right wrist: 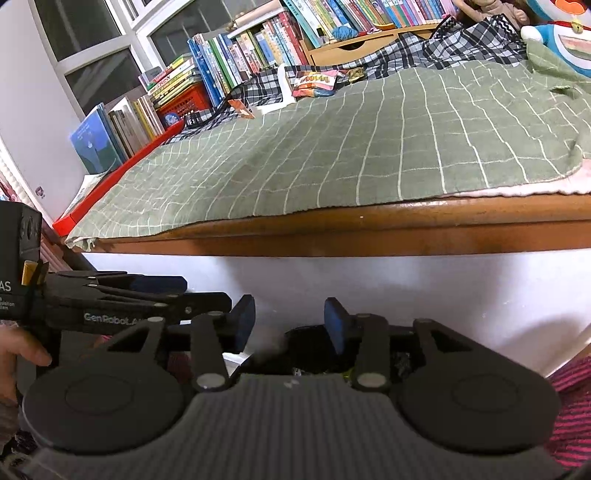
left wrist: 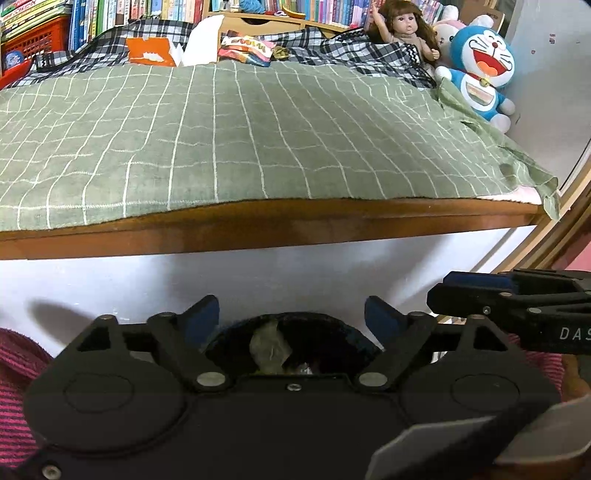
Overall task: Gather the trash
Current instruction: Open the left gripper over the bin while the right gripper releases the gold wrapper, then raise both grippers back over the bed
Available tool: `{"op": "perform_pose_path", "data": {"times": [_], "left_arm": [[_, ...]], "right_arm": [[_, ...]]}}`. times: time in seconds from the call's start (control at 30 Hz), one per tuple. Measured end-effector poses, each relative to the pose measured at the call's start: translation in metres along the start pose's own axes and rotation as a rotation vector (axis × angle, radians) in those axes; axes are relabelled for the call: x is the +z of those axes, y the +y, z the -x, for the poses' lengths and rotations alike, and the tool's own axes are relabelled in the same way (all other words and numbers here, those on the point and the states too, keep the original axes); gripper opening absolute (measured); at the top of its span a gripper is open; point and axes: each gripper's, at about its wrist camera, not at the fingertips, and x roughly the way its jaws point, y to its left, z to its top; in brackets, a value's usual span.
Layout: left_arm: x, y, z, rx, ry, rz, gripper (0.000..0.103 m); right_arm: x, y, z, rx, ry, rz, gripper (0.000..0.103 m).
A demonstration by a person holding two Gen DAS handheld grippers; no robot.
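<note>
Below, both grippers spread, empty: left gripper (left wrist: 291, 314), right gripper (right wrist: 290, 319); crumpled wrapper (left wrist: 269, 347) in round black bin (left wrist: 332, 325).

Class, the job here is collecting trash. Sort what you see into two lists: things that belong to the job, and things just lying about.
Belongs to the job:
- dark bin below the table edge
- crumpled scrap inside it
- left gripper, open
- right gripper, open

Just lying about:
- doll
- blue plush toy
- books
- green checked cloth

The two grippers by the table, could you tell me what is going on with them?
A person holds both over a dark bin below the table edge. The left gripper and right gripper are open and empty; a crumpled scrap lies inside the bin. Snack packets remain far back on the green cloth.
</note>
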Motion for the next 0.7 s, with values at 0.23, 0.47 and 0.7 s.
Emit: {"op": "perform_pose_path", "data": {"times": [0.23, 0.47, 0.7], "left_arm": [[0.008, -0.001, 0.008, -0.001, -0.027, -0.018, 0.087], [0.058, 0.016, 0.033, 0.032, -0.178, -0.028, 0.09], [0.131, 0.053, 0.028, 0.12, -0.317, 0.068, 0.093]], "right_arm": [[0.013, 0.003, 0.004, 0.015, -0.029, 0.022, 0.061], [0.064, 0.012, 0.007, 0.029, -0.133, 0.102, 0.068], [0.128, 0.017, -0.023, -0.053, -0.213, 0.19, 0.08]]}}
